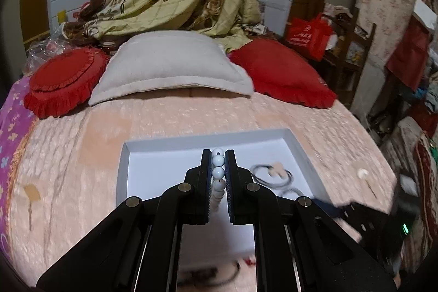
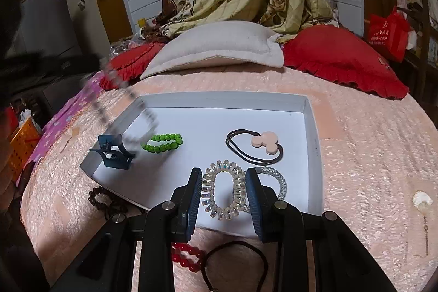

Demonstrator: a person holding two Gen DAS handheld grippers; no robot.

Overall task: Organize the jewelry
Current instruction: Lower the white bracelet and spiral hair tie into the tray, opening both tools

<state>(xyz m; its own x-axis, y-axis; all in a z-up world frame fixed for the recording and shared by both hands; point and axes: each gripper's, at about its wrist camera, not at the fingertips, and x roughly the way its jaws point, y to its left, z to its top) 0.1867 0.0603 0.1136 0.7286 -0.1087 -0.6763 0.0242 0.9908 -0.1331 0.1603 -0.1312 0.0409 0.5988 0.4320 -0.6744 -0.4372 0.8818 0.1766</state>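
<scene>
My left gripper (image 1: 218, 153) is shut on a string of white beads (image 1: 218, 171), held above the white tray (image 1: 164, 138). In the right wrist view the same beads (image 2: 123, 97) hang blurred over the tray's left corner. My right gripper (image 2: 223, 171) sits low over the near side of the tray (image 2: 219, 97), and its pads press on both sides of a clear spiral hair tie (image 2: 210, 199). Inside the tray lie a green bead bracelet (image 2: 162, 143), a black hair tie with a pink charm (image 2: 264, 144) and a white braided tie (image 2: 276, 179). A blue claw clip (image 2: 113, 155) rests at the tray's left edge.
On the pink bedspread in front of the tray lie a dark brown bead bracelet (image 2: 102, 200), a red bead bracelet (image 2: 189, 257) and a black cord tie (image 2: 235, 259). A shell-topped hair stick (image 2: 423, 200) lies to the right. Grey and red pillows (image 2: 219, 48) line the far side.
</scene>
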